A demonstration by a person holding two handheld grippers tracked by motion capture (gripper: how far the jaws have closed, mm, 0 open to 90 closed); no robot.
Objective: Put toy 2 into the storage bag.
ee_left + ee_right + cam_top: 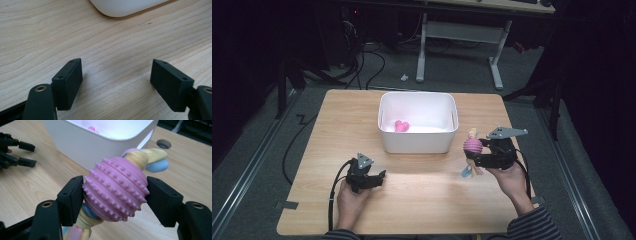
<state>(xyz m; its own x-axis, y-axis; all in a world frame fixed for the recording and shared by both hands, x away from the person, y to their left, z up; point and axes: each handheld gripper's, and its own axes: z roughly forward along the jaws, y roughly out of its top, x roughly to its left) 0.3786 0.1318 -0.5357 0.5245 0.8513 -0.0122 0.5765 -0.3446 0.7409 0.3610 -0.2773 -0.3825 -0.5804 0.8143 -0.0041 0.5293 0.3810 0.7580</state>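
Your right gripper [115,195] pinched the pink studded toy [116,191] squarely between both pads; your left gripper [116,82] sat spread, holding nothing.

No text, label, brand, number or sign can be read anywhere in these pictures. The white plastic bin [418,146] has plain walls with no print, the light wooden table [422,200] shows only its grain, and the pink knobbed rubber toy on its pastel cloth rope [116,191] carries raised dots and ridges but no lettering. The black jaw blocks seen in both gripper views bear only small screw holes, with no marking on them.
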